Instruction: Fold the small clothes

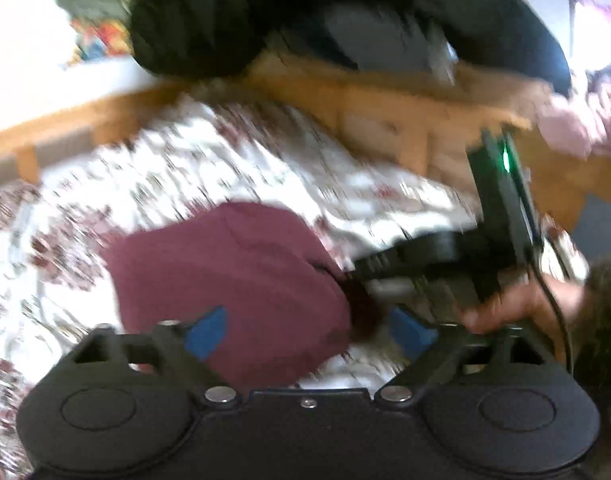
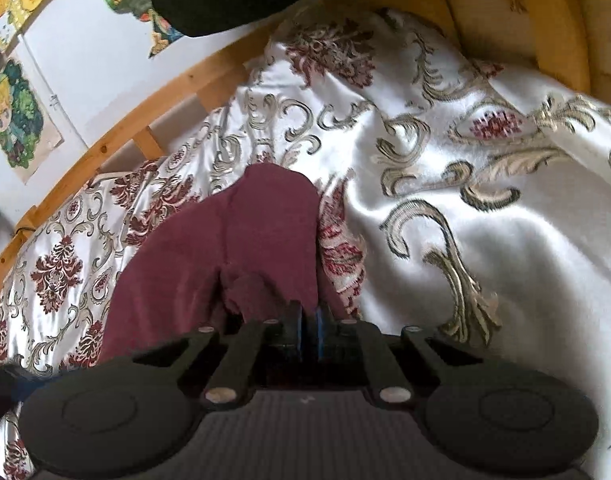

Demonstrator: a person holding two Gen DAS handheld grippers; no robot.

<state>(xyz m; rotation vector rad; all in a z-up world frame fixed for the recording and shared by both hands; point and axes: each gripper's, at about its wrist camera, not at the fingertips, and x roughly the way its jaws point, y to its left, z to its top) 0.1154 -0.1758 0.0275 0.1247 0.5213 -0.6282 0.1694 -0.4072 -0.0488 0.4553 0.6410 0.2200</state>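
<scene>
A maroon garment [image 1: 229, 276] lies on the patterned bedspread [image 1: 233, 160]; the left wrist view is blurred. My left gripper [image 1: 309, 328] is open, its blue pads [image 1: 207, 330] wide apart over the garment's near edge. The right gripper body [image 1: 445, 260] shows at the garment's right side in that view. In the right wrist view my right gripper [image 2: 309, 316] is shut on the near edge of the maroon garment [image 2: 233, 240], which stretches away from it across the bedspread [image 2: 485, 200].
A wooden bed frame [image 2: 117, 136] runs along the far side, with a white wall and colourful pictures [image 2: 13, 120] behind. A dark-clothed person [image 1: 345, 12] leans over the bed. A pink cloth [image 1: 577, 128] lies at the right.
</scene>
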